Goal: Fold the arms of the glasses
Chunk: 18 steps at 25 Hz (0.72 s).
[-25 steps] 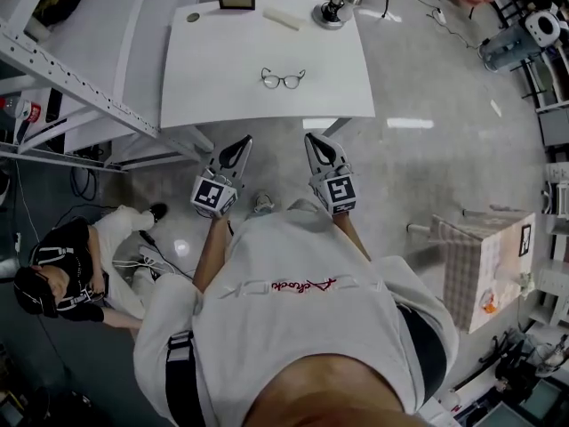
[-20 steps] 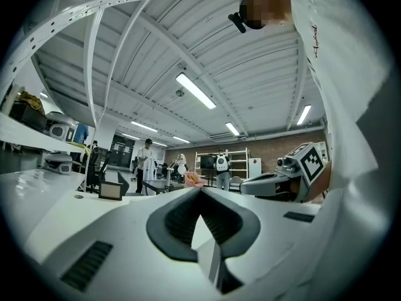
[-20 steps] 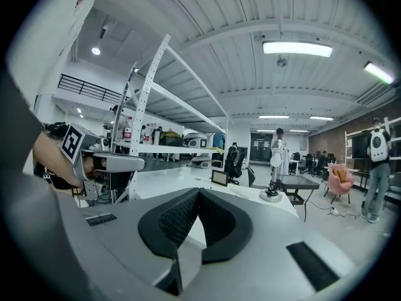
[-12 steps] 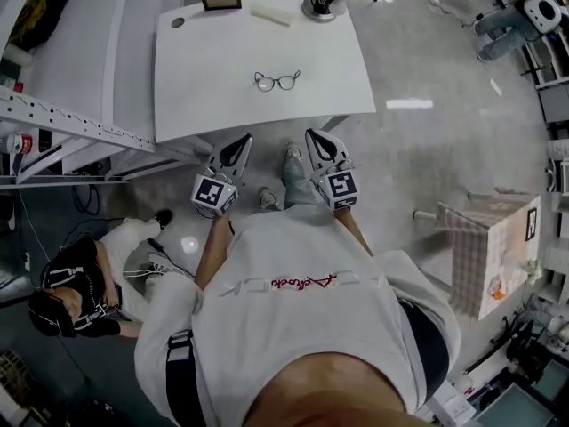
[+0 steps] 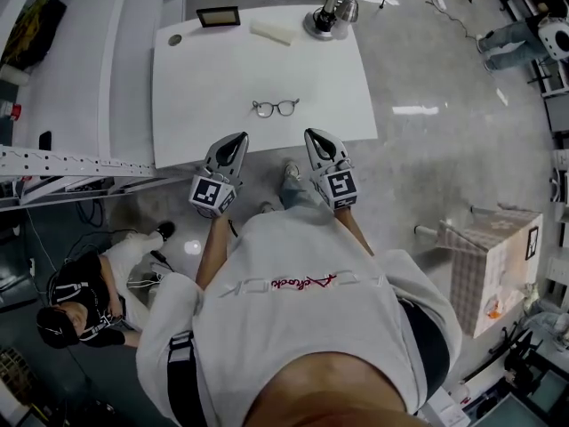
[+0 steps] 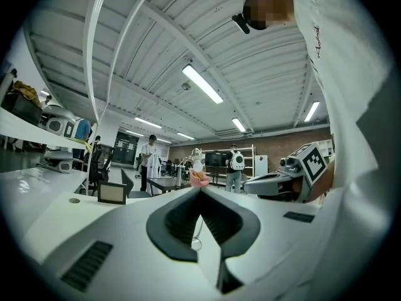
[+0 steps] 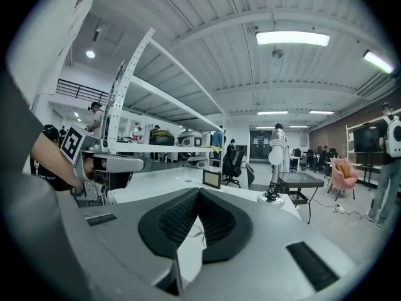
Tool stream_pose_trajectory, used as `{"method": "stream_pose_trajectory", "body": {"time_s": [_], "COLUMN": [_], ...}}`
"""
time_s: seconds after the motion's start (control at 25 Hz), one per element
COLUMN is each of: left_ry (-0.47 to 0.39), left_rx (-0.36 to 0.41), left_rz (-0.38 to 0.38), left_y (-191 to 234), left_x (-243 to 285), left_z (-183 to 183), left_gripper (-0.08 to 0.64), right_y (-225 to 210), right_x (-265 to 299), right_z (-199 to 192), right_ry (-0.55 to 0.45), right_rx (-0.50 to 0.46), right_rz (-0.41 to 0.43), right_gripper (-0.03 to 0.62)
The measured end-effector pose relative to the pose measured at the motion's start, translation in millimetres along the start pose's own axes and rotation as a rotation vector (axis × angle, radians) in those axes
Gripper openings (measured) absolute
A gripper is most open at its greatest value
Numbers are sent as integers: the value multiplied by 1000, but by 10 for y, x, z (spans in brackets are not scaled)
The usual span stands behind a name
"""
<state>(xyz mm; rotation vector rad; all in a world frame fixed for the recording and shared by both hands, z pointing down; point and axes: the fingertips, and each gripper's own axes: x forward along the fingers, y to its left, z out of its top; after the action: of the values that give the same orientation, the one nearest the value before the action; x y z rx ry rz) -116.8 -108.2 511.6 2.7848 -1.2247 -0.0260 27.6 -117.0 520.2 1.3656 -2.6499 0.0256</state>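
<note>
Two grippers pointed at the white table [image 5: 178, 105], the left gripper [image 5: 236, 139] and the right gripper [image 5: 315, 135] side by side, their tips lying over its near edge in the head view. Each had its jaw tips together with nothing held between them. The glasses [image 5: 275, 108] lay on the middle of the tabletop, nearer that edge, with bare surface on every side. A small frame [image 5: 219, 16], a white block [image 5: 272, 32] and a lamp [image 5: 327, 14] stood along the far edge, well apart from the glasses. Open floor [image 5: 427, 167] spread to the right of the table; white shelving [image 5: 80, 163] closed in its left side.

Only the head view showed a person seated on the floor [image 5: 84, 296] at the lower left and a cloth-covered box [image 5: 493, 269] at the right. The left gripper view caught the right gripper's marker cube [image 6: 311, 162] and a sliver of the glasses in the slit behind its own jaw tips. The right gripper view showed the lamp upright and the frame beyond the jaws.

Both forearms came out of a white shirt [image 5: 293, 301], elbows bent, and the grippers angled slightly inward toward the glasses.
</note>
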Motion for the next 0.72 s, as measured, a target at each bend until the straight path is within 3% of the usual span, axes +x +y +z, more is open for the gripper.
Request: {"method": "stream_pose_trajectory", "body": {"time_s": [0.32,0.72], "left_ry": [-8,38], "left_rx": [17,-21], "left_rz": [67,150], "left_y": [374,565], "left_x": [471,739], "left_z": [147,-54], "left_gripper": [5,4], "right_y": [-478,-926], "right_x": [503,769], "right_z": [153,61], "right_ry": [-28,-28], "right_rx": [-8,19], "right_rz": [54,86], "right_gripper": [31,31]}}
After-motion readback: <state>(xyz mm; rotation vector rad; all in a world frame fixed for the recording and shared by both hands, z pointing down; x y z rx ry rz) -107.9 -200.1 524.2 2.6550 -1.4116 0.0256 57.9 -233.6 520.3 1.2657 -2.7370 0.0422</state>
